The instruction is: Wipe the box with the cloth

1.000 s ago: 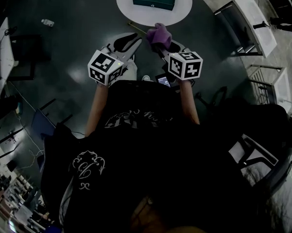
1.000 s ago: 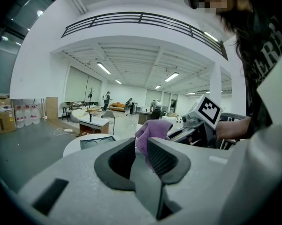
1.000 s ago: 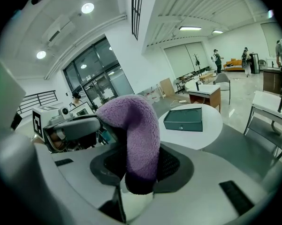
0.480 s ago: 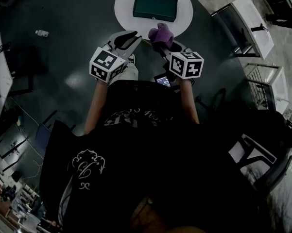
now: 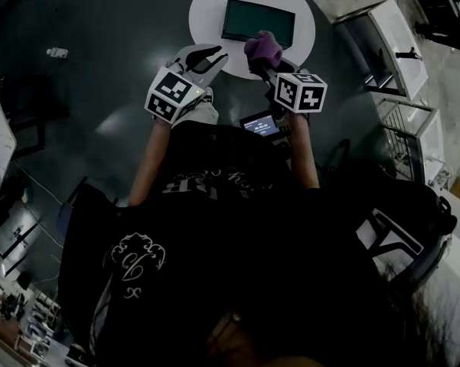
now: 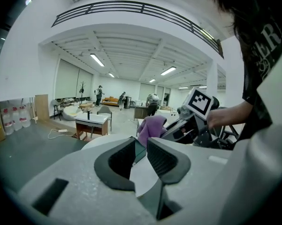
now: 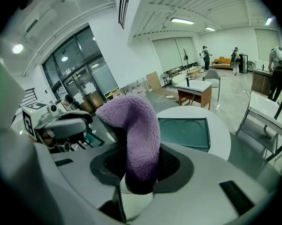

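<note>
Over the last second the right tool [image 5: 263,61], clenched on the purple cloth [image 5: 262,47], has been advanced to the near edge of the teal box [image 5: 258,23] (contact not confirmed), so wiping is judged imminent. The box lies at 12 o'clock on the round surface [image 5: 207,6]. The left tool [image 5: 202,55] is released and empty. Two round recesses on the box top hold nothing

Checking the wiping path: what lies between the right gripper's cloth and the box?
Nothing but bare white table between the cloth, held in the right gripper, and the box, as the right gripper view shows.
</note>
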`<state>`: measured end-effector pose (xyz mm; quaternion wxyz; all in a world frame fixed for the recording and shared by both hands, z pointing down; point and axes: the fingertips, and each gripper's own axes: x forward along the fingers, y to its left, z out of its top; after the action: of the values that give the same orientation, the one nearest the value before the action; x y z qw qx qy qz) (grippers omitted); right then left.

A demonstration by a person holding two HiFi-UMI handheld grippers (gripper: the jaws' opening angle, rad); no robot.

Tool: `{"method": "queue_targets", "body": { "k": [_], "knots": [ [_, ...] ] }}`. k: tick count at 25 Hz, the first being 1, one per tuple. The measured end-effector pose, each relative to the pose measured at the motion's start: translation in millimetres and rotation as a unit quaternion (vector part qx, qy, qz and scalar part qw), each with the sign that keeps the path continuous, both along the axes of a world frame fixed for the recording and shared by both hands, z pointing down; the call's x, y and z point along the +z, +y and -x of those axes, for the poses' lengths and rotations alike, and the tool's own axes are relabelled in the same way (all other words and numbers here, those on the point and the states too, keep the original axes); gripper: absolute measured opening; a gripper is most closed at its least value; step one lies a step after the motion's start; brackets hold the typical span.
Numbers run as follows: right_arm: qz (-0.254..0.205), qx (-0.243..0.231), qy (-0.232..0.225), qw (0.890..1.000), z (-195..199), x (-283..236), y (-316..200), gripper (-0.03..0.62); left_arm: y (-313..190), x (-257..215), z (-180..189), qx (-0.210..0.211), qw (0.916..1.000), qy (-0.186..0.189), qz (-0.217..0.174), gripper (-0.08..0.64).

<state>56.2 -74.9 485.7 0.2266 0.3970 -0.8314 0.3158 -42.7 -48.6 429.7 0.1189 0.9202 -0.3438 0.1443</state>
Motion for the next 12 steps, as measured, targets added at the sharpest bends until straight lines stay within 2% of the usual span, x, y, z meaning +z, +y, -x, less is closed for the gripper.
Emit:
{"method": "queue_targets", "body": {
  "k": [12],
  "knots": [
    [0.018,-0.014,0.083,0.996,36.4,54.7,-115.2,0.11,-44.9,15.3,29.8,0.032,0.9992,0.012,0.023,0.087]
  ]
}}
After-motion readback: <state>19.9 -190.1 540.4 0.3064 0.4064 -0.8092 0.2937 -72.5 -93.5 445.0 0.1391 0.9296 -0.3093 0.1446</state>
